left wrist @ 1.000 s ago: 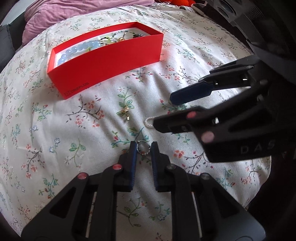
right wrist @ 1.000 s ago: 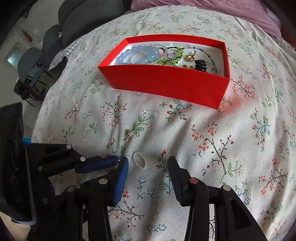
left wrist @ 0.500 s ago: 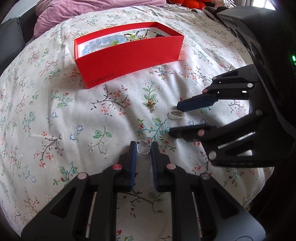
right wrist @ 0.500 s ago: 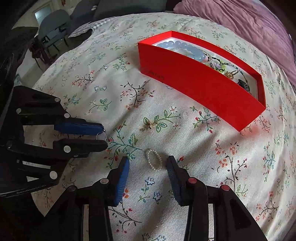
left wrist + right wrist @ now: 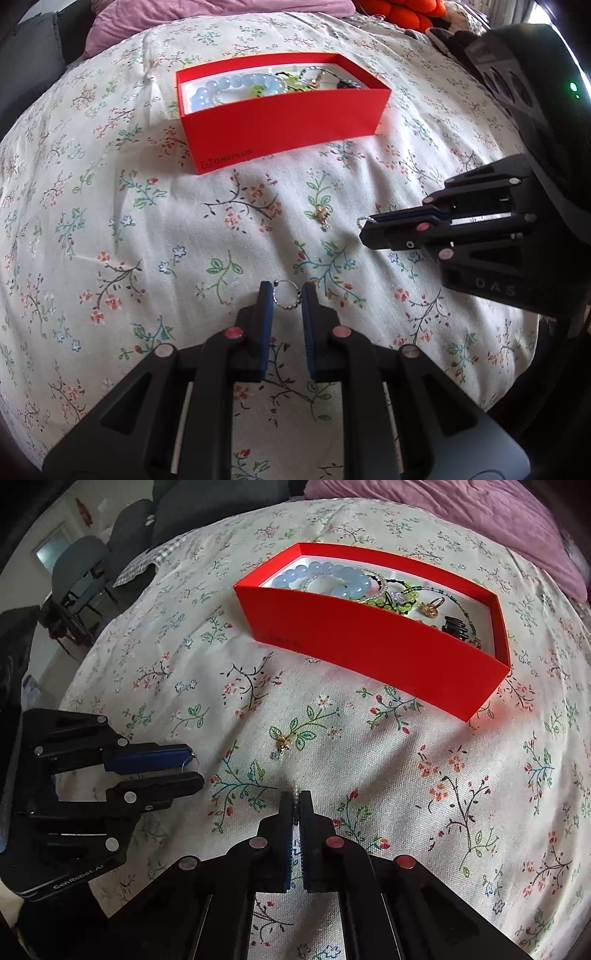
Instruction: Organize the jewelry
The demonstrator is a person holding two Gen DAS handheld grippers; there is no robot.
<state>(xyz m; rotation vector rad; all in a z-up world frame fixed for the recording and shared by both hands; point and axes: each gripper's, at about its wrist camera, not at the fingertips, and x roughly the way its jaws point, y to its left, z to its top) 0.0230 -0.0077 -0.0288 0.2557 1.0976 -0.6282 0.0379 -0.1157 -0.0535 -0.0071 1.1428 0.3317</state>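
1. Floral bedspread [image 5: 110,229] covers the surface; purple bedding behind it.
2. Left gripper [image 5: 287,295] is narrow, pads pinching a silver beaded ring [image 5: 285,294] just above the cloth.
3. Small gold charm [image 5: 283,743] lies loose on the cloth between the grippers and the box.
4. Right gripper [image 5: 295,803] is clamped tight on a pearl ring [image 5: 295,792], beads poking out at the tips.
5. Red box [image 5: 369,642] sits beyond, holding blue bead bracelet [image 5: 325,572] plus other pieces.
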